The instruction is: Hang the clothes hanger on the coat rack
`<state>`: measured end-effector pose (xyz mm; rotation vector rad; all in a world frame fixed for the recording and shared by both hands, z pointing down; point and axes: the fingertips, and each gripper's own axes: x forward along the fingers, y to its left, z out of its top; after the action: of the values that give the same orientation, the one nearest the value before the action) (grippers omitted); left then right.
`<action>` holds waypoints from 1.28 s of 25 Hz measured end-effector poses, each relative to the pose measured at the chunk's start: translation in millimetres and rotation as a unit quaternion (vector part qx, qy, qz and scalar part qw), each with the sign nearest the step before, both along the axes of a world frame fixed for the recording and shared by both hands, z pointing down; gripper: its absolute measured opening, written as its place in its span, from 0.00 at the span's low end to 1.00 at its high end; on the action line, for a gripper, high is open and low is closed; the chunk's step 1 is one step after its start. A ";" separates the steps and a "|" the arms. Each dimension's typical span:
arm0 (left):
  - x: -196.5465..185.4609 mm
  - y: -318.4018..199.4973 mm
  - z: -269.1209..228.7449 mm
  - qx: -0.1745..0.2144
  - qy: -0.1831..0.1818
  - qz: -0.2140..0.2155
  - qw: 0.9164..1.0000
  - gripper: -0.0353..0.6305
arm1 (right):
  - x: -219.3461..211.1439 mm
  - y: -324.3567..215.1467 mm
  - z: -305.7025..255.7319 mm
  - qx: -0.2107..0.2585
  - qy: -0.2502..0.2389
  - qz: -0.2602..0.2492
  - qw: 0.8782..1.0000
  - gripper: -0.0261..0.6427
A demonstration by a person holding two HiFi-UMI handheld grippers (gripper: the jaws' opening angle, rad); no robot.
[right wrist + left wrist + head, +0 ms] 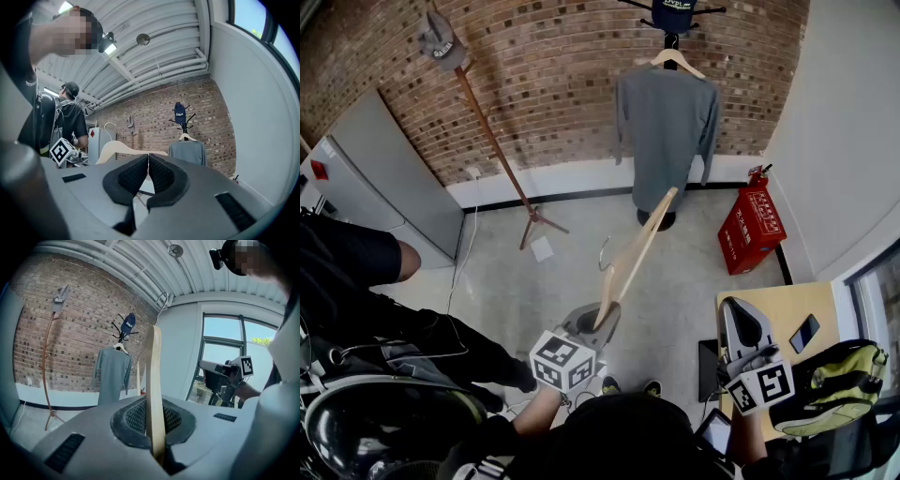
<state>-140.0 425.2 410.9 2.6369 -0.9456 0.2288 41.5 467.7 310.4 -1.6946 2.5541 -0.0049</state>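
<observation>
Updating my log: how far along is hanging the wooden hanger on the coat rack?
Done: the wooden hanger is clamped by one end in the left tongs. In hand: it is held aloft, well short of the coat rack, where a grey shirt hangs. Left: carry it over and hook it on. The right tongs are shut, empty.
</observation>
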 end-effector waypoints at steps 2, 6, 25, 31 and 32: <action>-0.6 -1.7 -0.9 0.002 0.001 0.003 1.000 0.08 | -1.6 -0.9 1.7 -0.001 0.004 0.001 1.000 0.07; -1.6 -3.1 -0.6 0.004 -0.001 0.005 1.000 0.08 | -4.4 -1.6 4.3 0.000 0.008 0.000 1.000 0.07; -34.4 -11.1 2.4 -0.003 0.012 0.010 1.000 0.08 | -71.6 -1.0 -9.5 0.033 0.051 -0.113 0.992 0.07; -59.0 -30.0 7.7 -0.006 0.020 0.007 1.000 0.08 | -101.1 -12.4 -14.1 0.064 0.030 -0.134 0.988 0.07; -60.8 -34.4 9.5 -0.007 0.023 0.005 1.000 0.08 | -103.6 -16.4 -14.7 0.067 0.035 -0.131 0.988 0.07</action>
<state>-200.8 390.9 420.4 2.6225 -0.9132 0.1763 -62.1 451.3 295.8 -1.3262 2.7380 0.2098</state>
